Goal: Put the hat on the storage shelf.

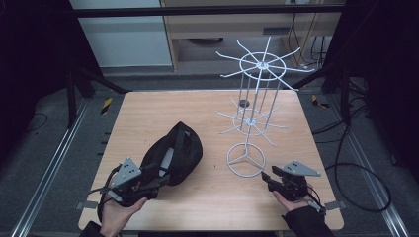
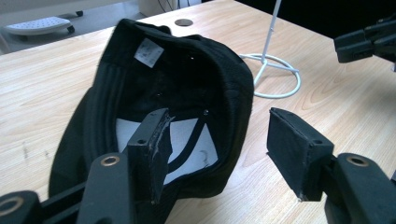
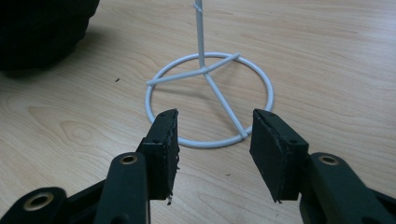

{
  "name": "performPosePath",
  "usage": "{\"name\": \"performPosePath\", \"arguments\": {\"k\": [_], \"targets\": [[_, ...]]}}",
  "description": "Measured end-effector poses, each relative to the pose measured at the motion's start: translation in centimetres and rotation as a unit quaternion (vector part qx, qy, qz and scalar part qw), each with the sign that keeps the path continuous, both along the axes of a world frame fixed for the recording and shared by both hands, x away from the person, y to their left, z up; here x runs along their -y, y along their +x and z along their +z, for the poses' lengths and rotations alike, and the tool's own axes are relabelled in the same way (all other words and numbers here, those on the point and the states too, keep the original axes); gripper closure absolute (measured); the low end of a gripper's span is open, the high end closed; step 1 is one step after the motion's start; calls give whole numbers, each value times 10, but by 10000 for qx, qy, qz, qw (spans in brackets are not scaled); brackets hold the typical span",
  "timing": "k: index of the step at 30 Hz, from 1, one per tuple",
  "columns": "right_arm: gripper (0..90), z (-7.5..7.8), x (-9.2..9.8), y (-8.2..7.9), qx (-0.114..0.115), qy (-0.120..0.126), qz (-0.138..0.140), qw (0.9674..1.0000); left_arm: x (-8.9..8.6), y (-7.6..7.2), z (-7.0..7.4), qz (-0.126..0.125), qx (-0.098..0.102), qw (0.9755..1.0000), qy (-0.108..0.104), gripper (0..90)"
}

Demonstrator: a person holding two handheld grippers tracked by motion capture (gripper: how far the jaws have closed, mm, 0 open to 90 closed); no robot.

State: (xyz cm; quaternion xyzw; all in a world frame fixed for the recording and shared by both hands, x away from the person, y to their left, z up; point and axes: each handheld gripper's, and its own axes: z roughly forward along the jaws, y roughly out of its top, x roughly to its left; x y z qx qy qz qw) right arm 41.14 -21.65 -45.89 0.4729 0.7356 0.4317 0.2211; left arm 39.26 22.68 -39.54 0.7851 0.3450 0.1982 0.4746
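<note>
High view: a pale wood bench stands on grey floor in a dark room, carrying a black cap left of a white wire rack. The left gripper, jaws wide, straddles the cap's edge. The right gripper, jaws wide and empty, faces the rack's ring base.

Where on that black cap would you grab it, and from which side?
Probably the near rim of the cap, coming in low from the person's side with the left gripper. The cap lies upside down with its hollow facing that gripper, so one jaw can slip inside and the other stay outside, pinching the thin fabric edge. The rounded crown would likely slip.
</note>
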Motion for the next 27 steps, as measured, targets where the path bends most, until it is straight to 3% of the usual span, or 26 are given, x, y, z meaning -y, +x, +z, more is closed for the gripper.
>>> {"name": "performPosePath", "arguments": {"k": [4, 9, 18, 22, 27], "targets": [[508, 0, -3, 0, 37, 13, 114, 9999, 6, 4, -3, -69, -68, 9999, 56, 403], [495, 3, -11, -2, 153, 77, 375, 9991, 16, 14, -7, -193, -223, 9995, 80, 523], [456, 5, -23, -3, 206, 59, 701, 9973, 19, 25, 0, -203, -327, 9992, -56, 827], [439, 8, -29, -3, 250, 119, 851, 9960, 21, 29, 5, -313, -310, 9989, -148, 850], [406, 14, -40, -3, 317, 234, 1108, 9931, 25, 31, 15, -424, -148, 9987, -227, 854]]}}
